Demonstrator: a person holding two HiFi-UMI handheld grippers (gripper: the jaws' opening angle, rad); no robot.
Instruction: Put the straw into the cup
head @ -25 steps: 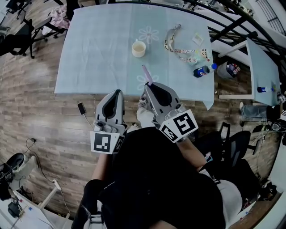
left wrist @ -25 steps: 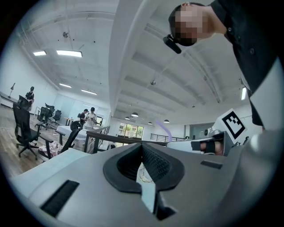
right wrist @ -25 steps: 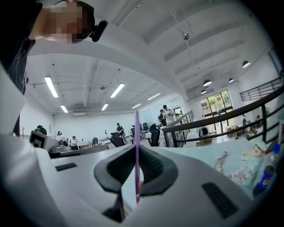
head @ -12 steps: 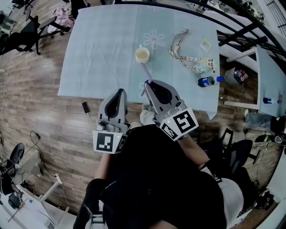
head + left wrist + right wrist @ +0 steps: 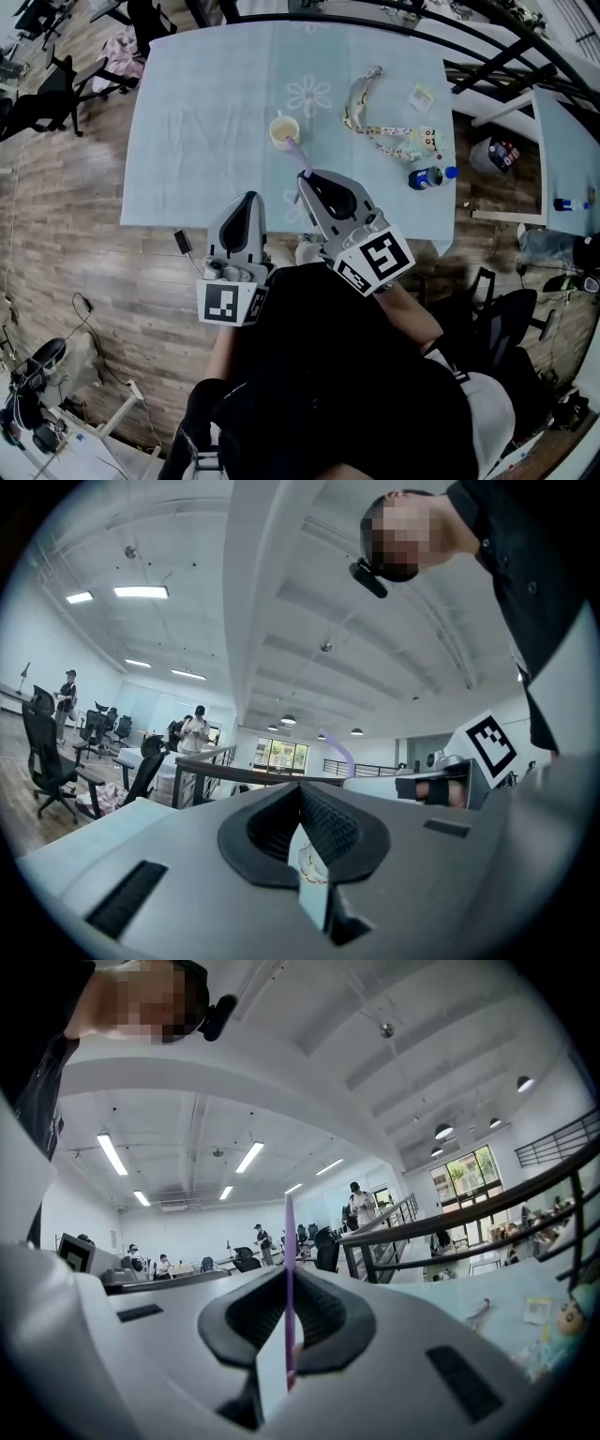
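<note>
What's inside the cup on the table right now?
Only the cup's pale interior shows, nothing in it. The purple straw, clamped in the right gripper, is outside, its tip by the near rim. The near inner wall is hidden.

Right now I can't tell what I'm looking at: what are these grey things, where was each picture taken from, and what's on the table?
There is no robot: a person holds hand-held tongs in each hand. The top-down picture comes from a camera on the person's head; the other two come from cameras riding on the tongs, looking along them. The right tongs are shut on a thin purple straw, which points towards the cup on the blue-clothed table. The left tongs are shut, with nothing gripped that I can make out. A lanyard and a small bottle also lie on the table.
</note>
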